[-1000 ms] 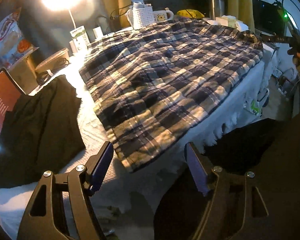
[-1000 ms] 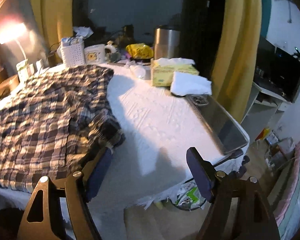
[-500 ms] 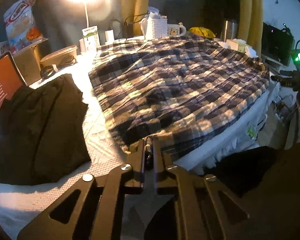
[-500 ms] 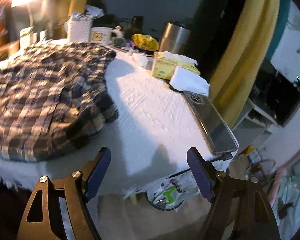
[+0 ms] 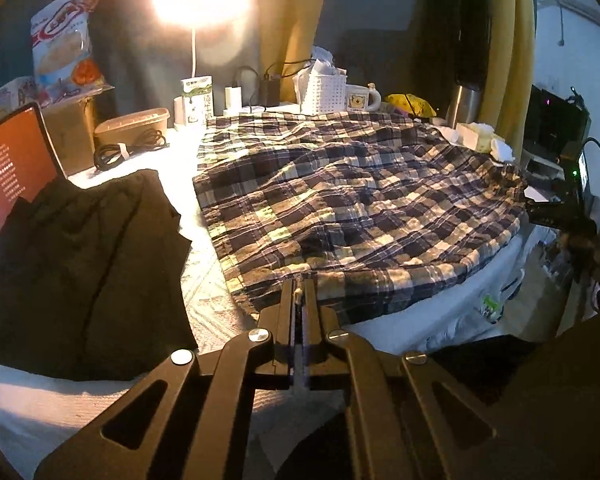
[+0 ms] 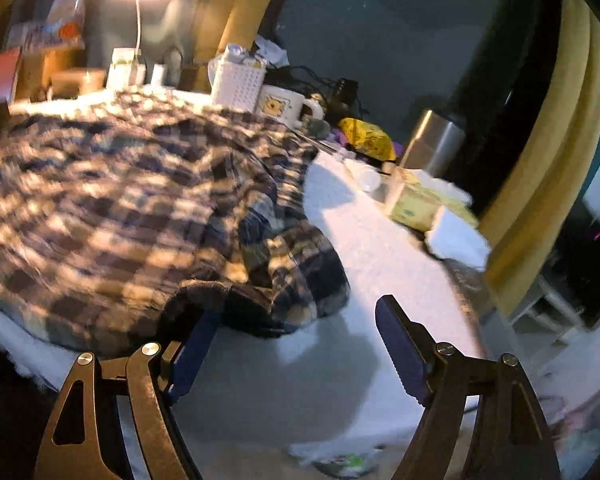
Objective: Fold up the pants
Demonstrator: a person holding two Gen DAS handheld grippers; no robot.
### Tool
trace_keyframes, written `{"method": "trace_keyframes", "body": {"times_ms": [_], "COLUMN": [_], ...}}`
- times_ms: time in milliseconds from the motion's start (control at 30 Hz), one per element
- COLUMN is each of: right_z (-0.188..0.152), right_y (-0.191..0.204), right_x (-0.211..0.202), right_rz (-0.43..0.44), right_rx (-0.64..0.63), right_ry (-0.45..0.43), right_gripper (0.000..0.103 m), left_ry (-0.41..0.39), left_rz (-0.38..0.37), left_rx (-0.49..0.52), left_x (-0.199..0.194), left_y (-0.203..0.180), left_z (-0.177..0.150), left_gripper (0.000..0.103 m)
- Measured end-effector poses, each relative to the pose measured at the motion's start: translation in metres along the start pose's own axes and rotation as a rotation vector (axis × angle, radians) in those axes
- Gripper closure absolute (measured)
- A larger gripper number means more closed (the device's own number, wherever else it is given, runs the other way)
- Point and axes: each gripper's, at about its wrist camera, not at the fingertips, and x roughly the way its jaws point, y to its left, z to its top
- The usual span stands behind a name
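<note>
The plaid pants (image 5: pixel 352 208) lie spread across the white-covered worktop (image 5: pixel 204 296), between a dark folded garment (image 5: pixel 80 264) on the left and a tissue box (image 6: pixel 416 200) on the right. The left gripper (image 5: pixel 299 294) has its fingers closed together, pinching the near hem of the pants at the worktop's front edge. The right gripper (image 6: pixel 292 344) holds its fingers (image 6: pixel 400 344) wide apart just before the rumpled right end of the pants, the left finger at the cloth's edge, the right over bare worktop, nothing clamped between them.
</note>
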Motion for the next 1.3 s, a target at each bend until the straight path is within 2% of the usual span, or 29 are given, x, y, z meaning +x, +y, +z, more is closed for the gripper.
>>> {"method": "trace_keyframes", "body": {"times_ms": [67,100,133,167,367,500,600,900,1100,1300], "right_z": [0.004,0.003,0.004,0.006,0.009,0.02,0.032,0.065,0.086,0.105], "right_y": [-0.003,-0.001,0.0,-0.002,-0.011,-0.015,-0.021,-0.025,-0.034,-0.042], "right_x": [0.003,0.003,0.005,0.006,0.001,-0.012,-0.02,-0.031,-0.03,-0.022], "right_rz": [0.063,0.068,0.077,0.092,0.124,0.112,0.11,0.087,0.081,0.075], "right_rx": [0.038,0.045,0.052,0.068,0.146,0.161,0.205,0.242,0.262,0.282], "right_ry": [-0.003,-0.004,-0.003,-0.002,-0.03,-0.08,-0.128,-0.207,-0.234,-0.237], "right_gripper": [0.05,0.056,0.071,0.081,0.086,0.087,0.087,0.089,0.089,0.089], "left_ry": [-0.005,-0.007,-0.011,-0.018,-0.07,-0.175,-0.216,-0.321,-0.368,-0.364], "left_rz": [-0.002,-0.007,-0.009,-0.01,-0.01,-0.005,0.013,0.041,0.056,0.077], "left_rx": [-0.011,-0.017,-0.022,-0.031,-0.065,-0.1,-0.113,-0.085,-0.082,-0.084], "left_x": [-0.001,-0.001,-0.001,-0.002,-0.011,-0.025,-0.029,-0.038,-0.037,-0.023], "left_y": [0.001,0.001,0.002,0.002,0.005,0.012,0.014,0.02,0.026,0.036], "left_z": [0.0,0.0,0.001,0.001,0.008,0.02,0.032,0.078,0.104,0.125], "left_gripper": [0.103,0.103,0.103,0.103,0.103,0.103,0.103,0.103,0.103,0.103]}}
